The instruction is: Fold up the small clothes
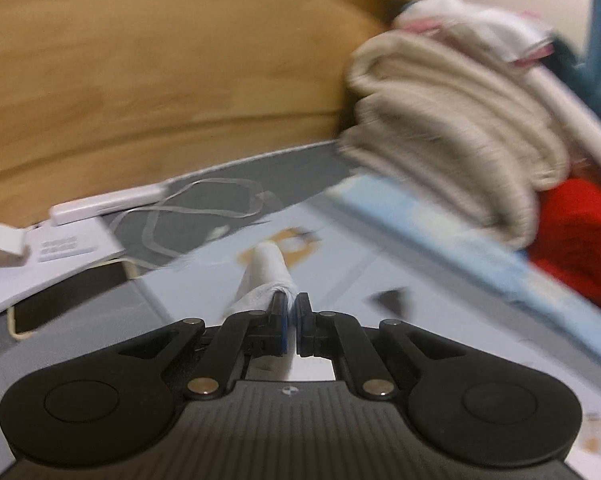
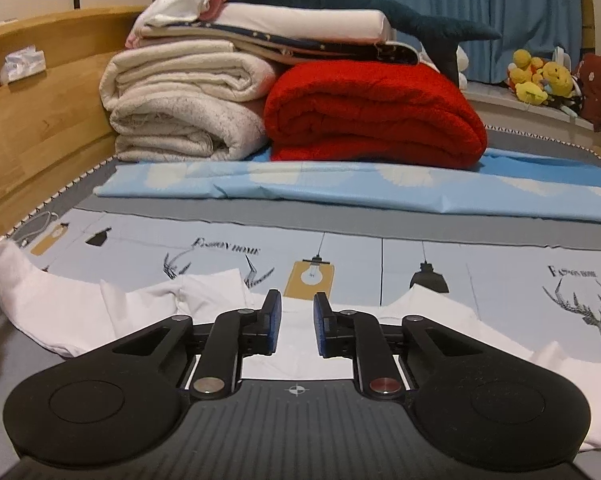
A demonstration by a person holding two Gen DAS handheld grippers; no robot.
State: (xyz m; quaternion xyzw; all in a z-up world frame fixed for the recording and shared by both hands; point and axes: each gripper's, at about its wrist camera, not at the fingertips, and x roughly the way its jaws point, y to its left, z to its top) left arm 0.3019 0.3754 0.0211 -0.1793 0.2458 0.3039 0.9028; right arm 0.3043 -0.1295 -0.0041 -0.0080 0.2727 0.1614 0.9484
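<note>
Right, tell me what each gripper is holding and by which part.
The left gripper is shut on the white garment, pinching a bunched end of it, apparently a sleeve. The right gripper holds nothing; its jaws stand apart above the garment's middle.

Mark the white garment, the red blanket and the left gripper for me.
white garment (image 2: 60,312): right wrist view, on its outstretched sleeve.
red blanket (image 2: 372,116): right wrist view, on its folded front.
left gripper (image 1: 291,307): left wrist view, between its fingers.

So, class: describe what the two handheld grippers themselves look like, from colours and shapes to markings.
Both match. The left gripper and the right gripper are matte black, with two rounded lobes, a ribbed centre plate bearing a small crosshair mark, slotted linkage arms with silver rivets and blue-faced finger pads. One right-gripper rivet looks red. No cables, hands or sleeves show.
</note>
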